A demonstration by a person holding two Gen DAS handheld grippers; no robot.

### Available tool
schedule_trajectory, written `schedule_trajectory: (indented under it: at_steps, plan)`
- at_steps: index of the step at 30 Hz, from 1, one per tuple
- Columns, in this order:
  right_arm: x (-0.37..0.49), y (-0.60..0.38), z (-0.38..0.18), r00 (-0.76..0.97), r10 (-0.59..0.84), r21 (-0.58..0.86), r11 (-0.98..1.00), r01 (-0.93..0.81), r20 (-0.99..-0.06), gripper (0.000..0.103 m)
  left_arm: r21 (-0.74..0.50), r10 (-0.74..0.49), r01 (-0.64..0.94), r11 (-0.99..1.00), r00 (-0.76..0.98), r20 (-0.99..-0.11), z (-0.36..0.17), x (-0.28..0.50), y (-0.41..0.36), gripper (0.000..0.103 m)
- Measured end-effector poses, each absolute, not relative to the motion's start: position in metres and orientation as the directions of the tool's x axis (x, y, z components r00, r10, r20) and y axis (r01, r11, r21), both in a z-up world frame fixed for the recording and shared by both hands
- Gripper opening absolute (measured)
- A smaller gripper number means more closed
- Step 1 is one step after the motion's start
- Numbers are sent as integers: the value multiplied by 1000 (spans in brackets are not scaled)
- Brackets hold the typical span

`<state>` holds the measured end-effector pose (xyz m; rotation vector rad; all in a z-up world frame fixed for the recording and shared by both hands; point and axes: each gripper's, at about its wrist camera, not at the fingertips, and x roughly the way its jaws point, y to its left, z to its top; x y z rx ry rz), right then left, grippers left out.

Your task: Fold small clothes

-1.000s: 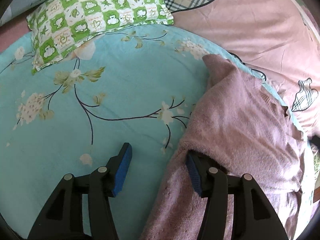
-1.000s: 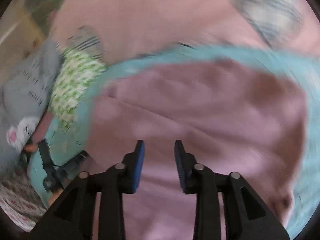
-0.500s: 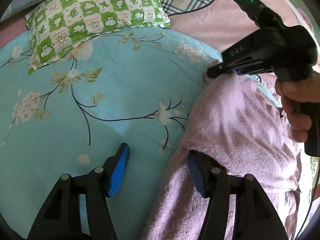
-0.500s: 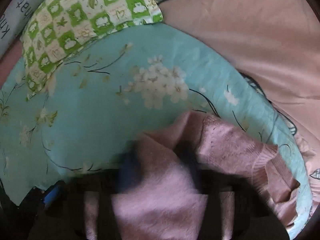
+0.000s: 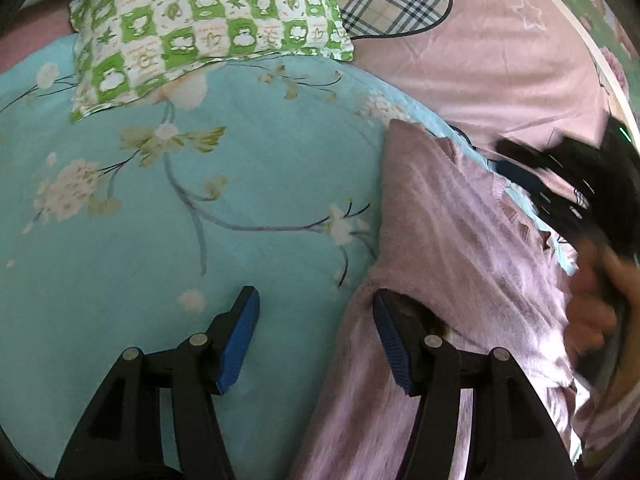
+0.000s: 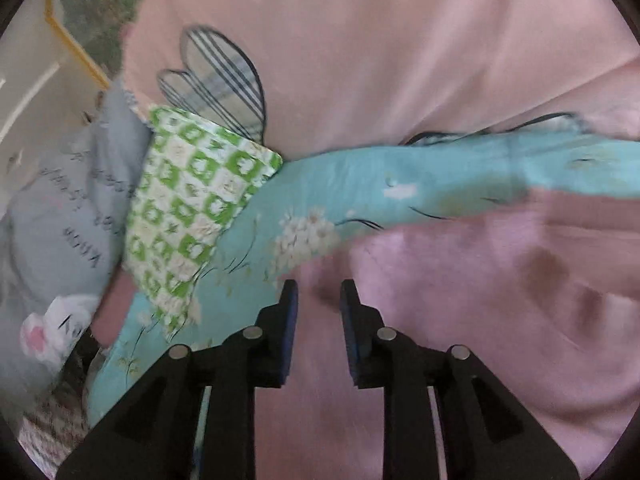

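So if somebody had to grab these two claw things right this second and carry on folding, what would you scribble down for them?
Left gripper: open, one finger tucked under the near edge of the pink garment, pinching nothing.
Right gripper: jaws opening, nothing between them, hovering over the garment.
Garment: lying on the turquoise floral sheet, part-way folded lengthwise, not neat. The green checked pillow lies beyond.
Left to do: grip an edge, finish the fold, smooth it.

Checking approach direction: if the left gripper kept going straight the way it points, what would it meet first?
Probably the blue flowered sheet, which lies straight ahead of the left gripper; the pink garment only covers its right finger. Depth is unclear.
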<state>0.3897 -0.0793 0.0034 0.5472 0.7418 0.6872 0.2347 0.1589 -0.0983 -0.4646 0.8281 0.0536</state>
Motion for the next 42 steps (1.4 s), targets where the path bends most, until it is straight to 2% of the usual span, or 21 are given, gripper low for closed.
schedule_trajectory:
  at_steps: [2,6,8,11,13,16,17,18,19,21,27,32,35,37,42]
  plan:
    - [363,-96,0,528,737,655,650,-384,-422,23,-377,-137,-222,899,676,-724,-92,225,160,58]
    - [310,-139,-32,546,665,602,729,-326,-510,23,-403,-182,-176,898,686,-704,-77,223,153,58]
    - [294,-169,-55,575,591,578,781,-234,-566,23,-396,-180,-169,902,688,-703,-72,236,146,59]
    - [280,-221,-90,584,452,548,836,-15,-674,23,-299,-129,-173,938,628,-768,-83,270,129,62]
    - [270,-255,-98,610,421,570,820,61,-671,23,-225,-84,-185,957,565,-821,-98,286,124,63]
    - [245,-289,-84,645,326,537,829,156,-691,24,-214,-85,-164,963,570,-817,-90,277,127,61]
    - [231,-300,-76,669,341,564,813,142,-660,25,-220,-92,-157,963,576,-812,-84,269,129,61]
    - [219,-306,-68,685,368,594,795,118,-629,30,-227,-102,-147,963,580,-808,-79,261,131,61]
    - [208,-312,-63,693,378,606,788,107,-613,44,-235,-117,-130,963,584,-803,-74,251,131,61]
    - [177,-323,-53,713,379,606,791,81,-590,63,-245,-153,-82,966,585,-797,-64,222,131,62]
    - [98,-340,-54,694,450,629,778,6,-563,64,-258,-239,30,966,493,-836,-69,122,134,62]
    - [32,-341,-74,647,454,587,810,-13,-612,64,-306,-305,61,950,380,-873,-93,44,137,62]
    - [-7,-338,-86,623,445,557,830,-18,-644,64,-305,-316,90,948,373,-872,-98,1,137,63]
    - [-31,-340,-97,612,454,569,822,-8,-647,64,-318,-331,98,943,369,-868,-101,-16,137,67]
    - [-67,-336,-131,580,552,681,732,6,-599,64,-328,-345,110,938,361,-866,-109,-45,129,67]
